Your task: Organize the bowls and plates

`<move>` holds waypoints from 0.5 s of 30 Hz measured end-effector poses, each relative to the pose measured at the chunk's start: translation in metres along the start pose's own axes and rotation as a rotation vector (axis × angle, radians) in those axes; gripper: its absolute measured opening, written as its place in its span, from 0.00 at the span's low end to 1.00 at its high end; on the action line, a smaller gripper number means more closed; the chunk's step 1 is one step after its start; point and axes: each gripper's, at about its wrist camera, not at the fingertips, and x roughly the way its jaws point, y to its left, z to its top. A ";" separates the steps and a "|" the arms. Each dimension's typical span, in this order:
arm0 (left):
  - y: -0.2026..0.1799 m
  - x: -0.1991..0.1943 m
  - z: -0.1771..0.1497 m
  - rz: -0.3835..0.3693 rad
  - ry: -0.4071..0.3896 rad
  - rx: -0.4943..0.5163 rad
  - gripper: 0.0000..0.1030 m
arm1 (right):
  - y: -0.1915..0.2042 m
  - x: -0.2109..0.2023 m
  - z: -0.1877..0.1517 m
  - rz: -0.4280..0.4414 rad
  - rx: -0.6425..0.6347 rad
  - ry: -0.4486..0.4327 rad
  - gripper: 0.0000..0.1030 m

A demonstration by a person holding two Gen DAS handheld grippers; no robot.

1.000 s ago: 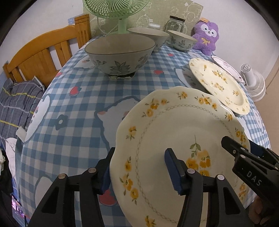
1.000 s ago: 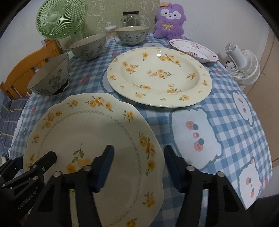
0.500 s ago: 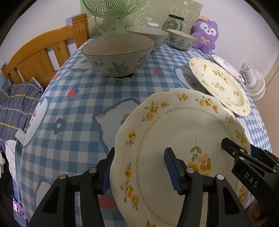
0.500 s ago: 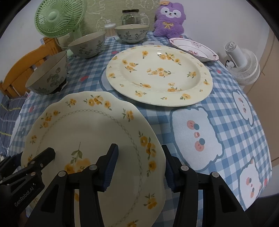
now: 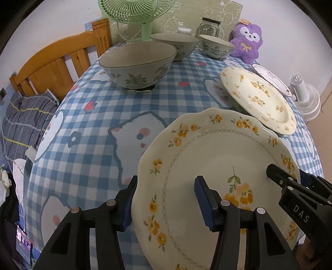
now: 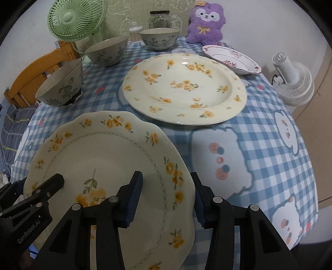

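Your left gripper [image 5: 166, 202] straddles the near left rim of the scalloped plate [image 5: 217, 166]; one finger stands outside the rim, the other over the plate's face; its jaws are closing, and you cannot tell whether the pads press on the rim. Your right gripper [image 6: 167, 199] straddles the same plate [image 6: 108, 162] at its near right rim, one finger over the face and one outside; whether those pads bear on the rim cannot be told either. Each gripper shows in the other's view, across the plate. The plate lies directly under both grippers, at the near edge of the tabletop [image 5: 99, 124], which wears a blue checked cloth. Ahead of the right gripper sits the large round plate [image 6: 184, 87] with yellow flowers, just beyond the scalloped one; past it, to the right, a small pink-rimmed dish [image 6: 232, 59]. Ahead of the left gripper stands the nearest bowl [image 5: 138, 62]; behind it a second bowl [image 5: 174, 44] and a third bowl [image 5: 214, 48], set well apart from the plates. At the far edge stand a green fan [image 6: 76, 19], a glass jar [image 6: 159, 18] and a purple plush toy [image 6: 205, 22]; a white fan [image 6: 292, 83] stands off to the right.
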 end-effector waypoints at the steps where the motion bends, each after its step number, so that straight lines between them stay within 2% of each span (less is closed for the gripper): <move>1: -0.003 -0.002 -0.001 -0.001 -0.001 -0.002 0.52 | -0.004 -0.002 0.000 0.000 -0.002 -0.002 0.47; 15: -0.065 -0.011 -0.011 -0.025 -0.010 0.018 0.52 | -0.066 -0.022 -0.011 -0.027 0.026 -0.008 0.47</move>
